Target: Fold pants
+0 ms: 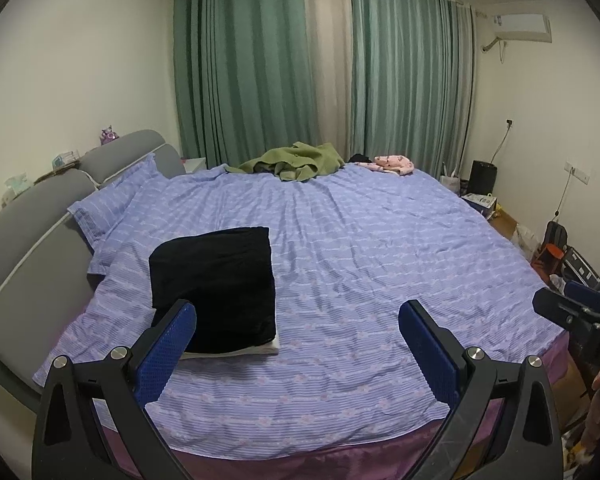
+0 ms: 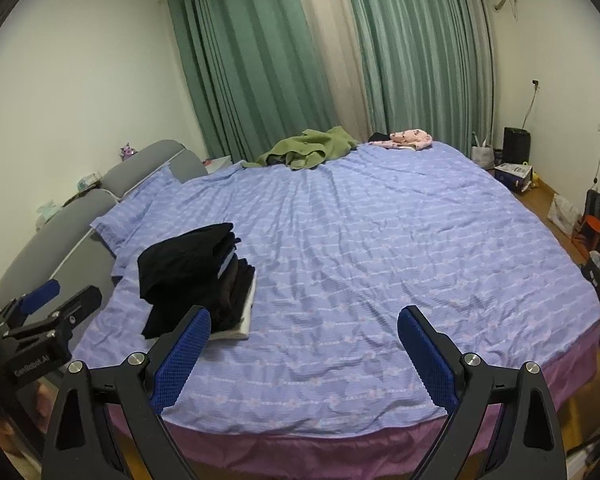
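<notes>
A stack of folded black pants (image 1: 216,284) lies on a white folded piece on the left part of the bed's purple striped cover (image 1: 360,248). It also shows in the right wrist view (image 2: 198,276) as a pile of several dark folded layers. My left gripper (image 1: 298,320) is open and empty, held above the bed's near edge, just right of the stack. My right gripper (image 2: 304,328) is open and empty, further right above the near edge. The left gripper also shows from the side in the right wrist view (image 2: 44,312).
A crumpled green garment (image 1: 296,162) and a pink garment (image 1: 392,164) lie at the far side of the bed. A grey headboard (image 1: 28,216) and a pillow (image 1: 112,200) stand at left. Boxes, bags and a black bin (image 1: 482,178) sit on the floor at right.
</notes>
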Demonstrator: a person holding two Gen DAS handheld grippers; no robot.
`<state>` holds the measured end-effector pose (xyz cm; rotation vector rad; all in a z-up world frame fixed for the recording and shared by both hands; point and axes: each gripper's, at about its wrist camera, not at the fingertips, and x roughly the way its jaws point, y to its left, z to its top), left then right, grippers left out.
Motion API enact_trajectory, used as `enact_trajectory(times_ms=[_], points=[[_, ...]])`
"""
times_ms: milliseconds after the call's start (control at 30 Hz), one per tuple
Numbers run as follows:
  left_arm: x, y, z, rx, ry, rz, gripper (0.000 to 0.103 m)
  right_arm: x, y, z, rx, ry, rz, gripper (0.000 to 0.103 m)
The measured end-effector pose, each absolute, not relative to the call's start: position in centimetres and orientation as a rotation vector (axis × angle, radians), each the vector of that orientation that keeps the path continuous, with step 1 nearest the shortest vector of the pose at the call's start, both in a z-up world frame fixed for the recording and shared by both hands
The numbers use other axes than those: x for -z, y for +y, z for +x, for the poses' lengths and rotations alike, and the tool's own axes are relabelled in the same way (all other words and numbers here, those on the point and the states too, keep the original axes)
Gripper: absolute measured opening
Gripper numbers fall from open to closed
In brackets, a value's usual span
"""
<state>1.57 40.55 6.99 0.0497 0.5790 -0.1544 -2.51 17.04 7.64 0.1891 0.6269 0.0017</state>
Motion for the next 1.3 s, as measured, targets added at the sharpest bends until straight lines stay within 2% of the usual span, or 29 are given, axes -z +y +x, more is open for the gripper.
enact_trajectory(times_ms=[1300], points=[[-7.6,39.0,-0.4,0.191,0.571,0.052,0.103,-7.8,15.8,-3.9,-0.012,0.611,0.149,0.096]])
